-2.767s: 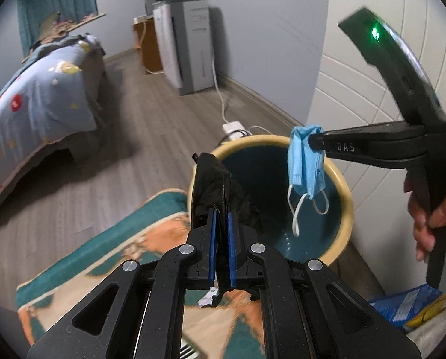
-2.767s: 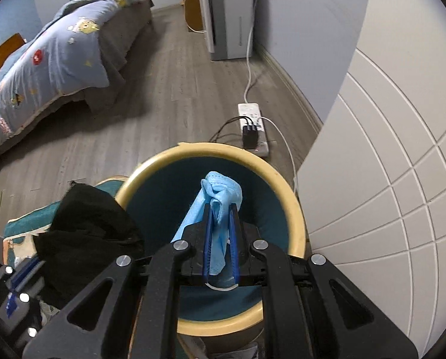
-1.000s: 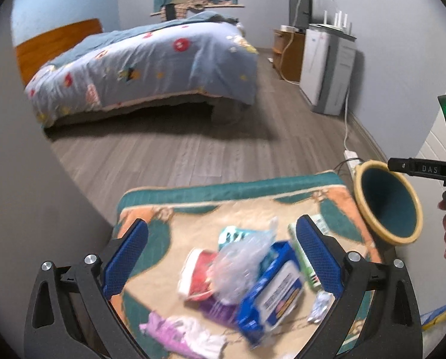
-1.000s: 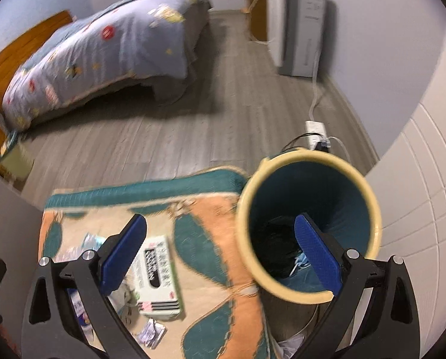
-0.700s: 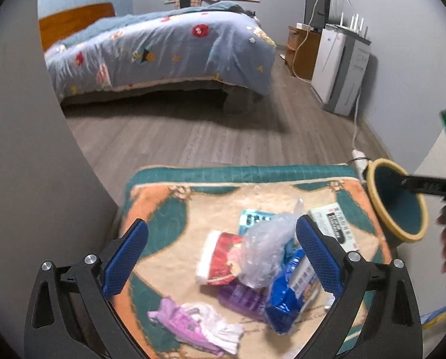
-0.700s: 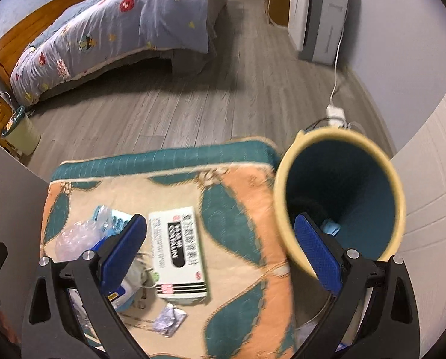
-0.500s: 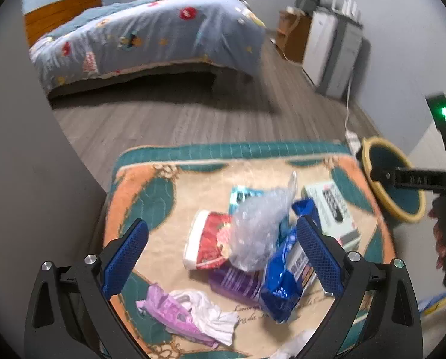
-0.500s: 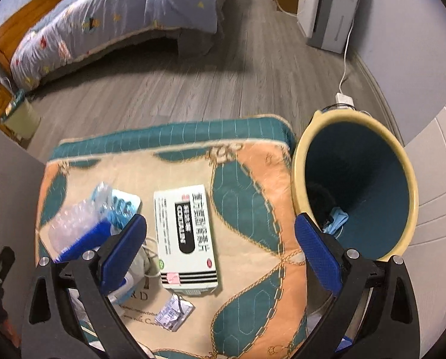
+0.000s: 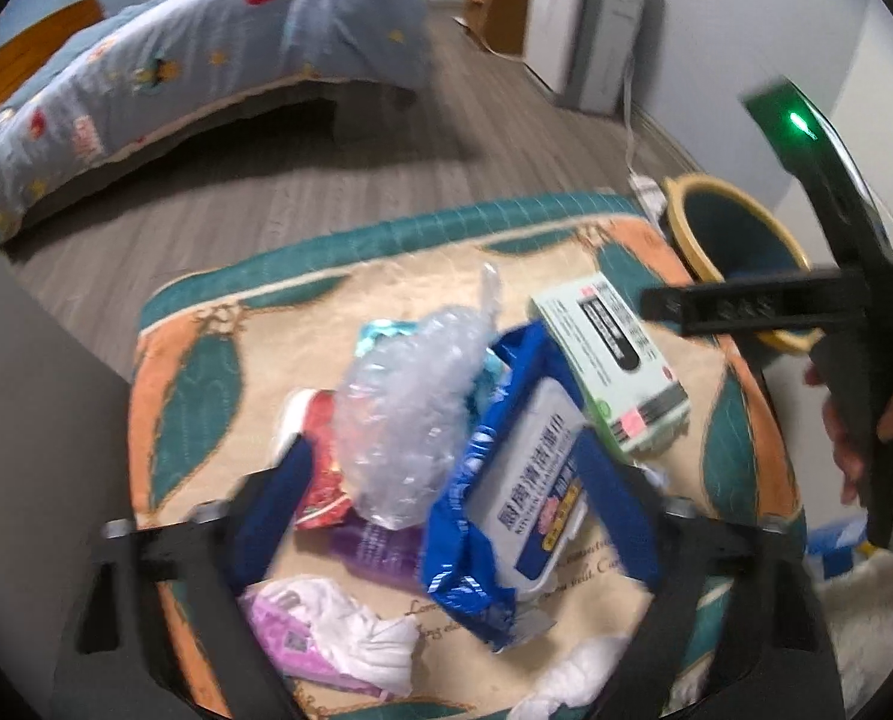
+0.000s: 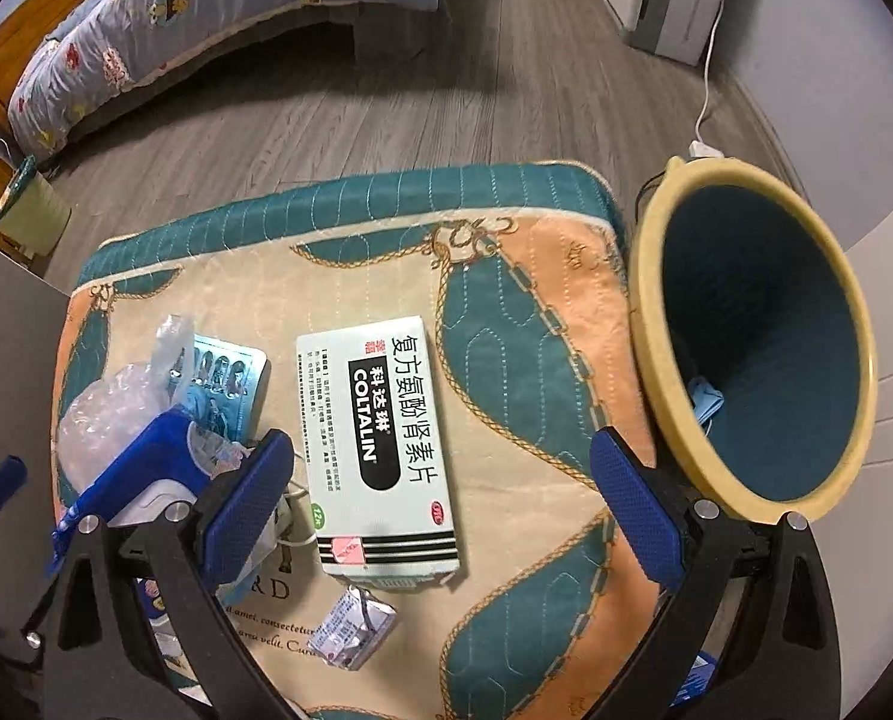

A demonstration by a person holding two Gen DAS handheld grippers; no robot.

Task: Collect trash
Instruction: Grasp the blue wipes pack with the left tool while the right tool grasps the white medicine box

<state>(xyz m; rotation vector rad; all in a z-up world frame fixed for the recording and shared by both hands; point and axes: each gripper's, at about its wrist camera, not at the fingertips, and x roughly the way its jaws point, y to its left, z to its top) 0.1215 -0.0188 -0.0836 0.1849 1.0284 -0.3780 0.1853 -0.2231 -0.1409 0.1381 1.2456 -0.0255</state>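
Left hand-held gripper (image 9: pixel 446 498) gapes wide around the wipes pack (image 9: pixel 524 510); right hand-held gripper (image 10: pixel 440 504) wide over the medicine box (image 10: pixel 380 450).

Bin (image 10: pixel 746 336) base hidden; left view blurred.
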